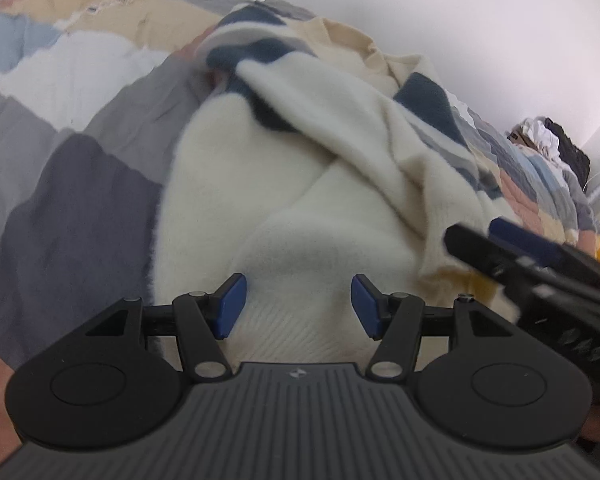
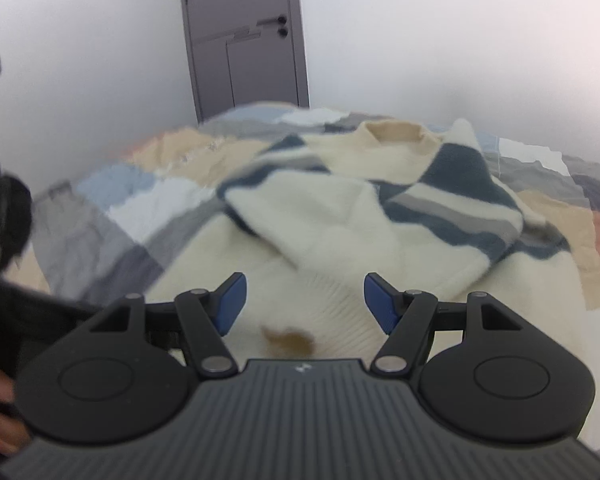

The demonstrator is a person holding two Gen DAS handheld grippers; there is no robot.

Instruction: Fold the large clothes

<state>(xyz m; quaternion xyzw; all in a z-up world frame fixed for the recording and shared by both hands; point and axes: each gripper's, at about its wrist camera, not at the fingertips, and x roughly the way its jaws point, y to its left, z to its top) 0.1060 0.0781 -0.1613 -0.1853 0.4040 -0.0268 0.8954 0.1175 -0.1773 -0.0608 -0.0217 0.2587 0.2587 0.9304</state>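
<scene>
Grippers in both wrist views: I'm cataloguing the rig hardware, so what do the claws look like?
Both match. The left claw and right claw each have two blue rectangular pads on black linkage arms with silver pivot pins, two round black discs, and a grey ribbed body bearing a small white logo. No cables or sleeves show.

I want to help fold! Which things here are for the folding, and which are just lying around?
For the folding:
- sweater, cream with dark blue stripes, sleeves crossed over its front
- left gripper, open above it
- right gripper, open above it

Just lying around:
- patchwork bedspread under the sweater
- pile of clothes at the far end of the bed
- door
</scene>
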